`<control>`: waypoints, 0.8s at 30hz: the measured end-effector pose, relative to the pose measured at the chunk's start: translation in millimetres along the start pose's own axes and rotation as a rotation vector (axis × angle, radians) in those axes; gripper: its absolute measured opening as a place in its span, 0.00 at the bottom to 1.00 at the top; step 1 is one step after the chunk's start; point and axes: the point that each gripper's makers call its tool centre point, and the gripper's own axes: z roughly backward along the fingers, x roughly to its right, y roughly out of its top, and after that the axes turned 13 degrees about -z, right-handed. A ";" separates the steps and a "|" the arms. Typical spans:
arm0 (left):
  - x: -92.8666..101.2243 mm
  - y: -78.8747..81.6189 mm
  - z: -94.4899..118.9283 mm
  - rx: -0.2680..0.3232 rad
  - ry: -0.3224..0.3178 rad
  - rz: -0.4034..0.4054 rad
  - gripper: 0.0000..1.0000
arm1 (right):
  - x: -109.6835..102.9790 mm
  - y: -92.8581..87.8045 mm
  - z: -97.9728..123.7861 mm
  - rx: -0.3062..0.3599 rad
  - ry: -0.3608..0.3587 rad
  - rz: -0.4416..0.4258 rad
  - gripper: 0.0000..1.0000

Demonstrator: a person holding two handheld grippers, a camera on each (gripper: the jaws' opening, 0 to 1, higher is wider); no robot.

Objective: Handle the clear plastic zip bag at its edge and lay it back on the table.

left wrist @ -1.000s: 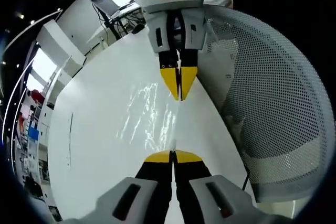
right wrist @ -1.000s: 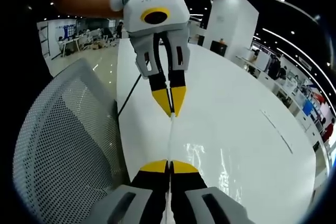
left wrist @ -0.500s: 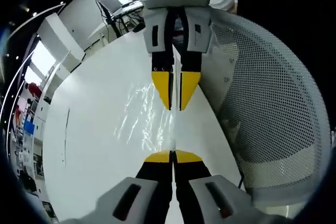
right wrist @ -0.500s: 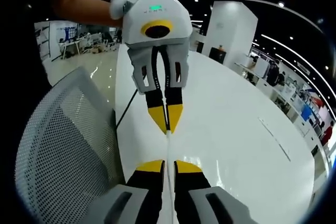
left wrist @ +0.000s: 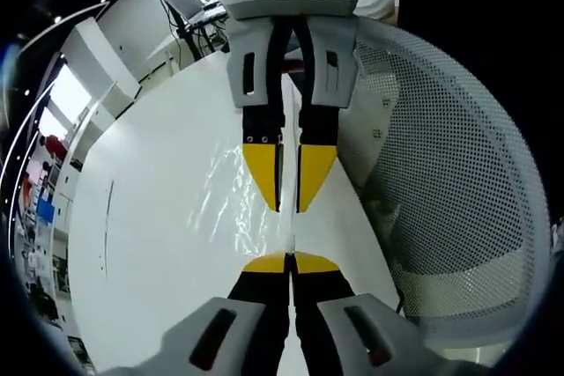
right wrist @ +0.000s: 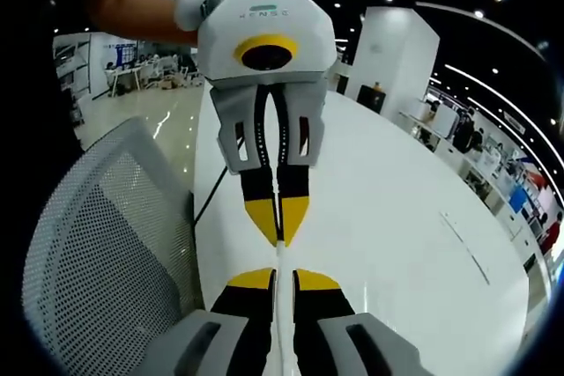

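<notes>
Bag-release stage, seen along both grippers. Clear plastic zip bag (left wrist: 233,204) lies as a glinting, wrinkled film on the white desk (left wrist: 150,244), its near edge running up between the two grippers close to the desk's edge beside the mesh chair (left wrist: 458,191). Left gripper (left wrist: 289,261), at the bottom of the left gripper view, has its jaws pressed together on a thin pale line that appears to be the bag's edge. Right gripper (left wrist: 287,209), facing it in that view, shows a narrow gap between its yellow tips; in the right gripper view its own jaws (right wrist: 284,276) likewise stand slightly apart, with the film's edge (right wrist: 283,305) running through the gap, apparently no longer pinched. The left gripper (right wrist: 279,239) there reads as closed to the tips.

To finish well, judged from this: lower the held edge until the film rests flat, then part the left jaws without dragging, so the light, clingy plastic does not lift or slide toward the desk's edge and the chair.

Desk surface is glossy white and curved in outline, with a faint dark line (right wrist: 464,239) marked farther in. Beyond it: an open office with white pillars (right wrist: 388,46), ceiling lights and distant workstations.
</notes>
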 end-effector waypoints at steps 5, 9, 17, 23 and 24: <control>-0.2 1.2 0.1 0.000 -0.004 0.006 0.00 | -3.0 2.9 -4.8 -0.002 0.013 0.014 0.04; -0.2 1.8 0.5 -0.001 -0.005 0.010 0.00 | -3.9 3.5 -7.6 -0.004 0.019 0.017 0.04; 0.7 3.8 1.0 0.001 -0.014 0.016 0.00 | -3.2 4.9 -13.3 -0.012 0.020 0.021 0.03; -1.6 6.7 -0.1 0.000 -0.014 0.017 0.00 | -1.7 4.0 -16.2 -0.030 0.017 0.036 0.03; -1.8 7.4 -0.1 -0.001 -0.015 0.015 0.00 | -1.6 3.7 -16.4 -0.033 0.017 0.038 0.03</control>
